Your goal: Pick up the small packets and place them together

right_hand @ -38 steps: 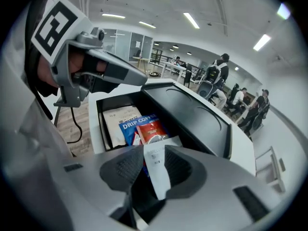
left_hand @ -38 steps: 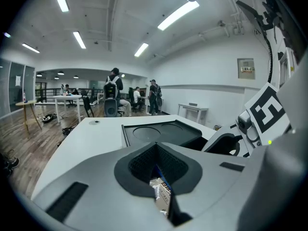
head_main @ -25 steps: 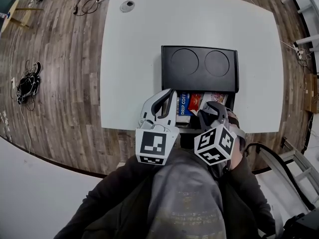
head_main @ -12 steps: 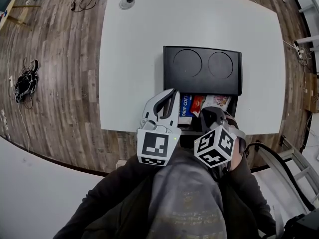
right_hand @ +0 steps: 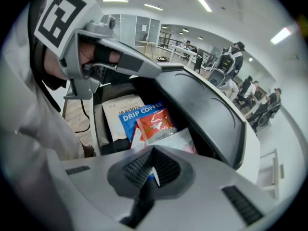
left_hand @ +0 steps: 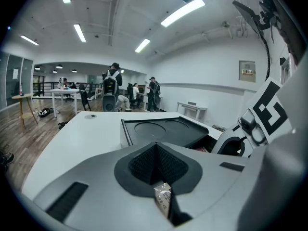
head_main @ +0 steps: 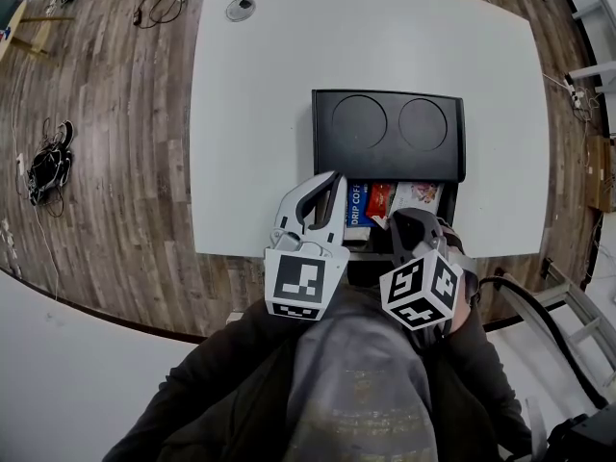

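A black box (head_main: pixel 385 123) stands on the white table (head_main: pixel 260 114), its near compartment open. In it lie a blue DRIP COFFEE packet (right_hand: pixel 137 117), a red packet (right_hand: pixel 155 124), a pink-and-white packet (right_hand: pixel 180 141) and a beige packet (right_hand: pixel 118 112). My right gripper (head_main: pixel 404 221) points steeply down into this compartment. It is shut, and the thin white-and-blue edge of a small packet (right_hand: pixel 154 174) shows pinched between its pads. My left gripper (head_main: pixel 325 189) hovers at the compartment's left edge, shut on a small pale printed packet (left_hand: pixel 162 197).
The box's lid has two round recesses (head_main: pixel 358 120). A round cable port (head_main: pixel 240 9) sits at the table's far left corner. Cables (head_main: pixel 53 166) lie on the wood floor at left. People (left_hand: pixel 113 88) stand far off in the room.
The right gripper's jaws have closed, and it sits slightly lower in the head view. The left gripper has stayed where it was.
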Demonstrator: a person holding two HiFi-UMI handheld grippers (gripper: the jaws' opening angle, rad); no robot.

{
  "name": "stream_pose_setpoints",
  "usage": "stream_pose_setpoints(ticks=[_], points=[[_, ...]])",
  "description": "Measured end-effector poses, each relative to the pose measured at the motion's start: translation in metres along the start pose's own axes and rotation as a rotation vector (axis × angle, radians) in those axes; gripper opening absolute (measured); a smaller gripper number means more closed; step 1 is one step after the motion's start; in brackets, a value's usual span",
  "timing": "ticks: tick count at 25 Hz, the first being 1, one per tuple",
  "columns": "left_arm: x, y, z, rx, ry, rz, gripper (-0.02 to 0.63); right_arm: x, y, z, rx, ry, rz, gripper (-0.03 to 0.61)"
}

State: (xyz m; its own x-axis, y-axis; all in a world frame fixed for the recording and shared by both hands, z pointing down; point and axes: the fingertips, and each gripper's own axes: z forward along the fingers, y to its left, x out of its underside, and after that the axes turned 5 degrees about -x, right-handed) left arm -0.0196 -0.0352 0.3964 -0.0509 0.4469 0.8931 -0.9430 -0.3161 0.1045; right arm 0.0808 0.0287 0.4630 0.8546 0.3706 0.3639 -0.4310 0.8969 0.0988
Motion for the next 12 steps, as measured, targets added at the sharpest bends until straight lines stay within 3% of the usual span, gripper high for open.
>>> stream_pose_setpoints(ticks=[12], points=[[-0.004,-0.004,-0.006,-0.002,-0.017,0.006,0.003,-0.001,-0.001,-0.020,0.043,-0.037,-0.002,0.002]])
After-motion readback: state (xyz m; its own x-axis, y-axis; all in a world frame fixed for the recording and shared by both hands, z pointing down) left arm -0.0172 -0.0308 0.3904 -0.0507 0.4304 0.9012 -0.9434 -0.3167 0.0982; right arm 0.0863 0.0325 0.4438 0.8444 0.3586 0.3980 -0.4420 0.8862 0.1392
